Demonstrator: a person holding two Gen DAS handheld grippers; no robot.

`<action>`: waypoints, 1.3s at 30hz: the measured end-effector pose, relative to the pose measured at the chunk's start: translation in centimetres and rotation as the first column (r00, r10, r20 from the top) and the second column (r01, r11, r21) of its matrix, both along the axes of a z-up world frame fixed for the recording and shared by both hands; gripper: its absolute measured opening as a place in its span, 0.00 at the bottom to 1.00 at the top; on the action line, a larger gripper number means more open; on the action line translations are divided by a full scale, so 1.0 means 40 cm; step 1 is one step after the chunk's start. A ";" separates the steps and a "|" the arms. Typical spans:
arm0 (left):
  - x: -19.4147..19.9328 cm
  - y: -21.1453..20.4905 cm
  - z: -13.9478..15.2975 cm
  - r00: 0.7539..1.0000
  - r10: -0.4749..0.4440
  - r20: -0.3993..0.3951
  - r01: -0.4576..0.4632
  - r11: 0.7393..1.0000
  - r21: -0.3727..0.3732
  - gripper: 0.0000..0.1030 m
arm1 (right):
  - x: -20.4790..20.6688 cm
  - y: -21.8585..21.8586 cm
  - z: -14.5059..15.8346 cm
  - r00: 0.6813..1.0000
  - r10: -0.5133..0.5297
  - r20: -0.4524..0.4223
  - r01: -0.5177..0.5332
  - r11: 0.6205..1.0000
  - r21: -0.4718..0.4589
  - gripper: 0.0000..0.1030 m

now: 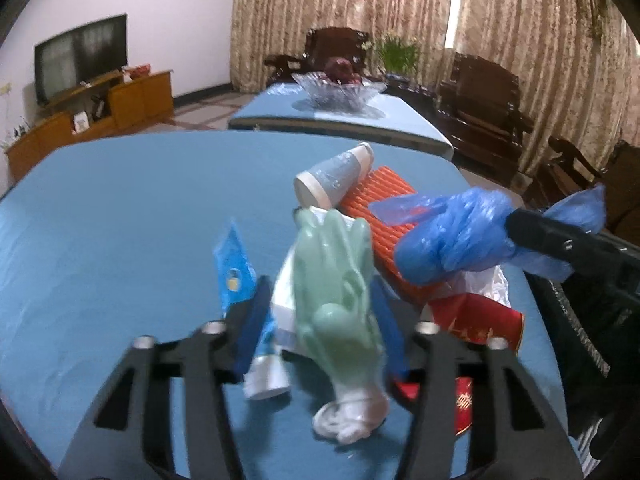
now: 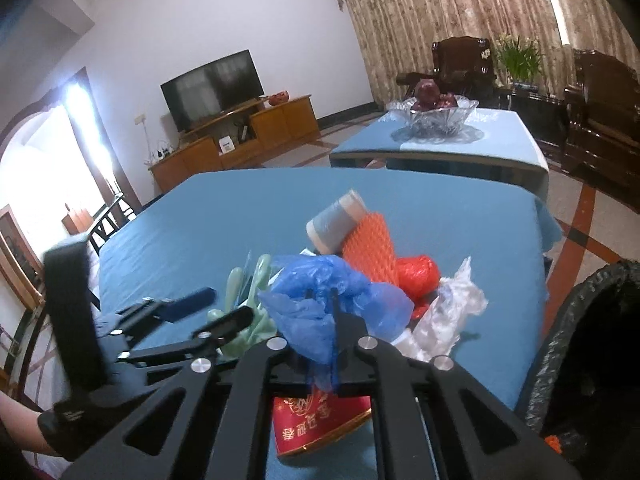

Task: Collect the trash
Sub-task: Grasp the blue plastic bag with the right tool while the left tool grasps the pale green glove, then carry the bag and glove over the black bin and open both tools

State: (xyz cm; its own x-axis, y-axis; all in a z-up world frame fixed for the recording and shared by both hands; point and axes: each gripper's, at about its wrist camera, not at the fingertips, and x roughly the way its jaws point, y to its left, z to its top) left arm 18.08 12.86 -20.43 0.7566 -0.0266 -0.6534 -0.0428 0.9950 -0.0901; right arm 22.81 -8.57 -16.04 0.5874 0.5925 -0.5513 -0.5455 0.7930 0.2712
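A pile of trash lies on the blue table (image 1: 120, 216). My left gripper (image 1: 320, 312) is closed around a pale green rubber glove (image 1: 340, 280), which also shows in the right wrist view (image 2: 256, 280). My right gripper (image 2: 322, 300) is shut on a crumpled blue plastic bag (image 2: 320, 296), held above the table; it shows in the left wrist view (image 1: 452, 236) too. Under them lie a paper cup (image 1: 334, 176), an orange ribbed foam sleeve (image 1: 384, 208), a red packet (image 2: 320, 424), clear plastic wrap (image 2: 448, 312) and a blue sachet (image 1: 232, 264).
A black trash bag (image 2: 580, 344) stands open at the table's right edge. A white tube (image 1: 266, 364) lies by my left fingers. A second blue table with a glass fruit bowl (image 1: 340, 90) stands beyond. Dark wooden chairs (image 1: 484, 96) and a TV cabinet (image 1: 100, 120) line the room.
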 end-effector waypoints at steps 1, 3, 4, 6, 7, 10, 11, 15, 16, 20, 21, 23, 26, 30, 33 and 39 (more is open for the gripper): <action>0.009 0.002 -0.005 1.000 -0.008 -0.012 0.008 1.000 -0.005 0.22 | -0.002 -0.004 0.004 1.000 -0.002 0.004 0.002 1.000 -0.001 0.06; 0.017 0.002 -0.014 1.000 -0.016 -0.021 0.015 0.999 -0.032 0.18 | -0.003 -0.011 0.011 1.000 -0.007 0.008 0.007 1.000 0.002 0.06; 0.017 0.003 -0.013 1.000 -0.013 -0.020 0.012 0.999 -0.036 0.16 | -0.002 -0.015 0.015 1.000 -0.009 0.009 0.009 1.000 0.005 0.06; 0.015 0.002 -0.005 1.000 -0.011 -0.010 0.011 0.999 -0.036 0.13 | -0.003 -0.023 0.024 1.000 -0.011 0.012 0.011 1.000 0.012 0.06; 0.011 0.001 0.002 1.000 -0.013 -0.004 0.013 0.999 -0.038 0.13 | -0.017 -0.023 0.029 1.000 -0.011 0.016 0.011 1.000 0.015 0.06; -0.002 0.000 0.040 0.999 -0.015 0.028 0.017 0.999 -0.052 0.12 | -0.031 -0.026 0.049 0.999 -0.001 0.035 0.000 1.000 0.013 0.06; -0.009 -0.001 0.058 0.999 -0.014 0.042 0.016 0.998 -0.053 0.12 | -0.037 -0.025 0.061 0.999 0.004 0.047 -0.004 1.000 0.009 0.06; -0.030 -0.002 0.110 0.998 -0.012 0.069 0.015 0.999 -0.051 0.12 | -0.056 -0.036 0.095 0.997 0.006 0.077 -0.008 1.000 0.020 0.05; -0.034 -0.004 0.123 0.997 -0.012 0.075 0.016 0.999 -0.050 0.12 | -0.060 -0.040 0.105 0.996 0.005 0.085 -0.007 1.000 0.025 0.05; -0.045 -0.013 0.171 0.995 -0.021 0.098 0.026 0.998 -0.050 0.12 | -0.073 -0.050 0.142 0.994 0.007 0.113 -0.010 0.999 0.031 0.04; -0.046 -0.020 0.183 0.995 -0.025 0.099 0.030 0.998 -0.047 0.12 | -0.079 -0.054 0.156 0.992 0.005 0.126 -0.010 0.999 0.033 0.04; -0.047 -0.034 0.202 0.994 -0.035 0.100 0.039 0.998 -0.044 0.12 | -0.082 -0.062 0.173 0.990 0.006 0.140 -0.012 0.999 0.038 0.03; -0.050 -0.049 0.228 0.993 -0.045 0.113 0.052 0.997 -0.060 0.12 | -0.088 -0.074 0.197 0.987 0.002 0.160 -0.009 0.999 0.041 0.03; -0.052 -0.081 0.263 0.988 -0.069 0.138 0.077 0.996 -0.055 0.12 | -0.102 -0.105 0.226 0.983 -0.018 0.184 0.008 0.999 0.052 0.03; -0.051 -0.107 0.283 0.984 -0.090 0.155 0.100 0.993 -0.058 0.11 | -0.111 -0.138 0.246 0.979 -0.041 0.199 0.030 0.998 0.060 0.03; -0.039 -0.189 0.312 0.971 -0.154 0.181 0.167 0.984 -0.062 0.11 | -0.127 -0.234 0.268 0.969 -0.122 0.214 0.110 0.992 0.066 0.03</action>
State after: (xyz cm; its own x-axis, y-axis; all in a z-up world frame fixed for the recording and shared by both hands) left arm 16.51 5.32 -7.97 0.8407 -0.2012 -0.5027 0.1398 0.9776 -0.1575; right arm 17.73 -17.94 -5.31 0.7559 0.5382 -0.3727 -0.5011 0.8421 0.1997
